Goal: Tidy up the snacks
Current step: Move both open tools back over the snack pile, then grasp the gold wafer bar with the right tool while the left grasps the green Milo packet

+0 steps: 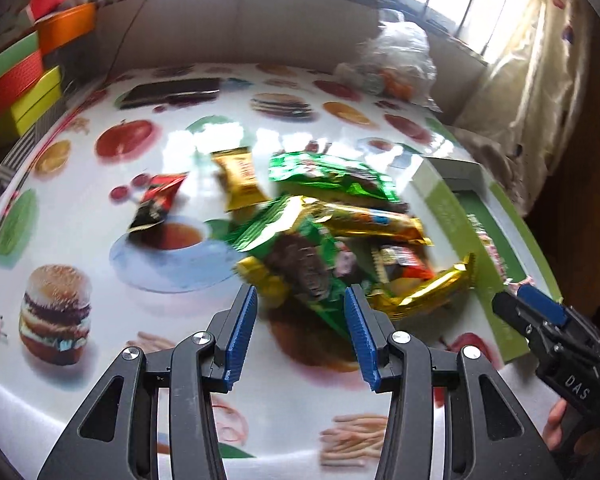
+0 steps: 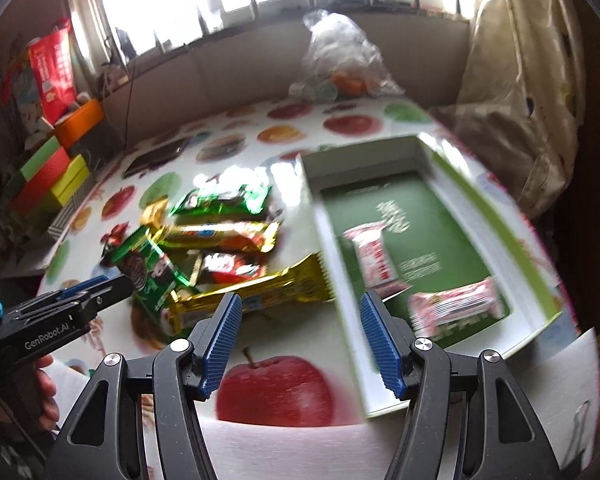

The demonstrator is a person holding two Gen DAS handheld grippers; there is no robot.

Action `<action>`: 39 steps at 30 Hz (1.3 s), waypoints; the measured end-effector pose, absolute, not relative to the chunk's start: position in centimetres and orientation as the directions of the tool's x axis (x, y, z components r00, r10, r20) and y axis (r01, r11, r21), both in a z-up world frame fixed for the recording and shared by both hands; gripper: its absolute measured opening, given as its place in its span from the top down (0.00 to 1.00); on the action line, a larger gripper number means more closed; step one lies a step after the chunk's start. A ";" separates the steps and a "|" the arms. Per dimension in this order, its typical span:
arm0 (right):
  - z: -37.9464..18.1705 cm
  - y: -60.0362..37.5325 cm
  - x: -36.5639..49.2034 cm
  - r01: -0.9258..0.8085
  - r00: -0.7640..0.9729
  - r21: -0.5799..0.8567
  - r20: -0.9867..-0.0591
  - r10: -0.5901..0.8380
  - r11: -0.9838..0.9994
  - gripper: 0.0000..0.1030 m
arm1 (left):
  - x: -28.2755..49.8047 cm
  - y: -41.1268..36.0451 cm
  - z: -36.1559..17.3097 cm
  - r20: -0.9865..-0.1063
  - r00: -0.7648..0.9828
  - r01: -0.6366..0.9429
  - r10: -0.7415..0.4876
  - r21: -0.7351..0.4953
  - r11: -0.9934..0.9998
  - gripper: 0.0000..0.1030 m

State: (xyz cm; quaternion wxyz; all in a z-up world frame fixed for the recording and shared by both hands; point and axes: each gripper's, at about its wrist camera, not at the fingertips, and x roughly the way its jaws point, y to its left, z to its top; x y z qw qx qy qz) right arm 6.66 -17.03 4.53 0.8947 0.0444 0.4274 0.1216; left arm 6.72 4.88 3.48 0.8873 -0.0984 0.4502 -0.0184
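Note:
A pile of snack packets (image 1: 324,232) in green and gold wrappers lies mid-table; it also shows in the right wrist view (image 2: 220,248). A gold packet (image 1: 238,178) and a red-black packet (image 1: 156,200) lie apart to the left. My left gripper (image 1: 300,324) is open and empty, just short of the green packet (image 1: 300,264). A green-lined white box (image 2: 420,224) holds two pink-white packets (image 2: 374,256) (image 2: 456,304). My right gripper (image 2: 300,340) is open and empty, over the box's near left wall. It also shows in the left wrist view (image 1: 512,296).
The table has a fruit and burger print cloth (image 1: 60,304). A dark flat case (image 1: 172,90) lies at the back left. A clear plastic bag (image 2: 340,64) sits at the back. Coloured boxes (image 1: 16,88) are stacked at the left. A curtain (image 2: 520,100) hangs at the right.

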 end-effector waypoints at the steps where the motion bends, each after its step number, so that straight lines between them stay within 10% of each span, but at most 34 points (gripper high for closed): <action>1: 4.3 -16.6 6.8 -0.187 0.597 0.188 -0.758 0.264 0.964 0.40 | 6.7 5.2 3.3 -0.798 0.591 -0.068 -0.116 -0.193 0.979 0.55; 27: 0.9 -12.8 11.3 -0.042 0.492 0.329 -0.815 0.306 0.943 0.41 | 7.5 8.4 1.9 -0.800 0.582 -0.106 -0.148 -0.254 0.961 0.55; 39: 1.4 -9.4 11.9 -0.205 0.507 0.254 -0.798 0.325 0.945 0.78 | 7.8 8.7 1.5 -0.806 0.570 -0.116 -0.161 -0.272 0.955 0.55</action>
